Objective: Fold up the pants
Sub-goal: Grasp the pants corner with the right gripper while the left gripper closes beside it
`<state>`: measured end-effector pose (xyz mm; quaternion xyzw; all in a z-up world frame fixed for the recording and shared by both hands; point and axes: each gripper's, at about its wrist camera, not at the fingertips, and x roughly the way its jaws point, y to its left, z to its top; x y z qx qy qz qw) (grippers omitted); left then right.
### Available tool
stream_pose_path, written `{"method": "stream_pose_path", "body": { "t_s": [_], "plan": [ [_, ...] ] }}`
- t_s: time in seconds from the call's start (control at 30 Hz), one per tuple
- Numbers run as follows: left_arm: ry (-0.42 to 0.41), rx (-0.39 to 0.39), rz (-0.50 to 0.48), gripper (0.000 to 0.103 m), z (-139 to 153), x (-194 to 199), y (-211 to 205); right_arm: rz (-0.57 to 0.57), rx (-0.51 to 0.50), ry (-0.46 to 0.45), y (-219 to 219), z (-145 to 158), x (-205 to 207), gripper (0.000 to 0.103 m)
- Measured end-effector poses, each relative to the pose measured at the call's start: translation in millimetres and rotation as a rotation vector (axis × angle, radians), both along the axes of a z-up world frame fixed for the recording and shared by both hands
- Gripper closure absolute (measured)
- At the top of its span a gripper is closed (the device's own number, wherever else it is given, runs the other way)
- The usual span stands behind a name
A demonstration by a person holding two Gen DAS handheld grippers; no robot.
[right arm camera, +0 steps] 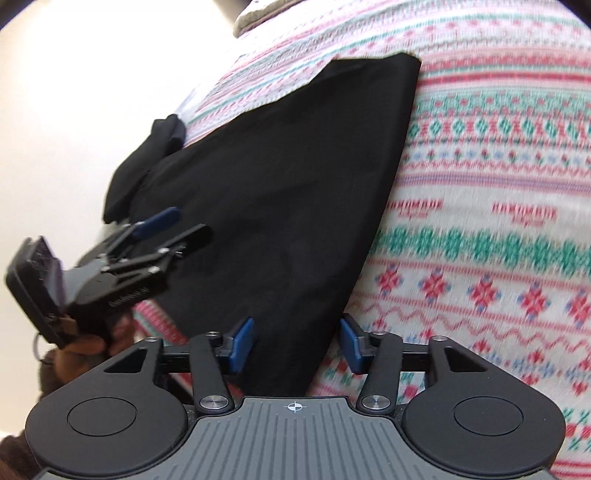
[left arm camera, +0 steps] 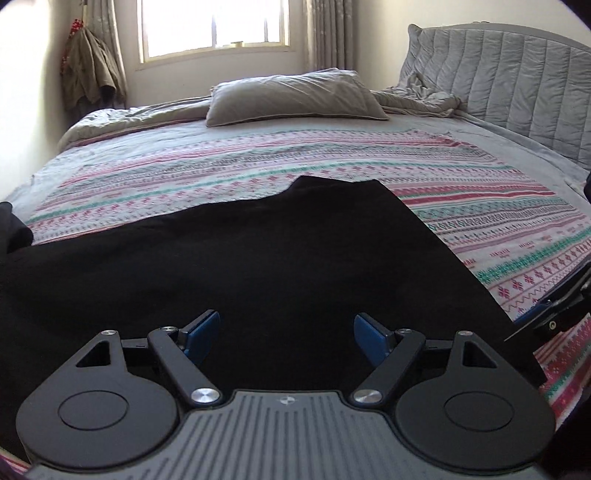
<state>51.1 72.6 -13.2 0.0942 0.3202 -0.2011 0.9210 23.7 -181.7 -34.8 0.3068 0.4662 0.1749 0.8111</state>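
Black pants (left arm camera: 258, 258) lie spread flat on the patterned bedspread (left arm camera: 480, 206). My left gripper (left arm camera: 286, 321) hovers low over them, open, with only cloth below its blue pads. In the right wrist view the pants (right arm camera: 277, 184) narrow toward the camera. My right gripper (right arm camera: 296, 325) stands over their right edge with its jaws partly apart; the edge lies between the pads, which do not press on it. The left gripper (right arm camera: 188, 221) shows there at the left, open, held by a hand (right arm camera: 85, 347). A bunched black end (right arm camera: 147, 162) lies at the bed's left side.
A grey pillow (left arm camera: 291, 98) and a rumpled blanket lie at the far end of the bed. A quilted grey headboard (left arm camera: 509, 74) stands at the right. A window (left arm camera: 214, 26) and a hanging jacket (left arm camera: 88, 70) are behind. Striped bedspread (right arm camera: 480, 221) stretches right of the pants.
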Motion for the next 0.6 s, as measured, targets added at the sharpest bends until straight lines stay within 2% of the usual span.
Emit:
{"method": "stream_pose_path", "body": {
  "t_s": [0.07, 0.2, 0.33, 0.47, 0.6],
  "plan": [
    [0.005, 0.009, -0.040, 0.012, -4, -6, -4, 0.014, 0.018, 0.009, -1, -1, -2, 0.064],
    [-0.006, 0.046, -0.129, 0.012, -9, -17, -12, 0.029, 0.005, 0.013, -1, 0, -7, 0.084],
    [-0.022, 0.065, -0.238, 0.012, -10, -31, -17, 0.031, -0.057, -0.019, 11, 10, -9, 0.090],
    [-0.027, 0.050, -0.347, 0.012, -6, -45, -17, 0.032, -0.111, -0.043, 21, 19, -7, 0.094],
    [-0.015, 0.033, -0.399, 0.012, -7, -49, -22, 0.036, -0.127, -0.057, 27, 25, -2, 0.095]
  ]
}}
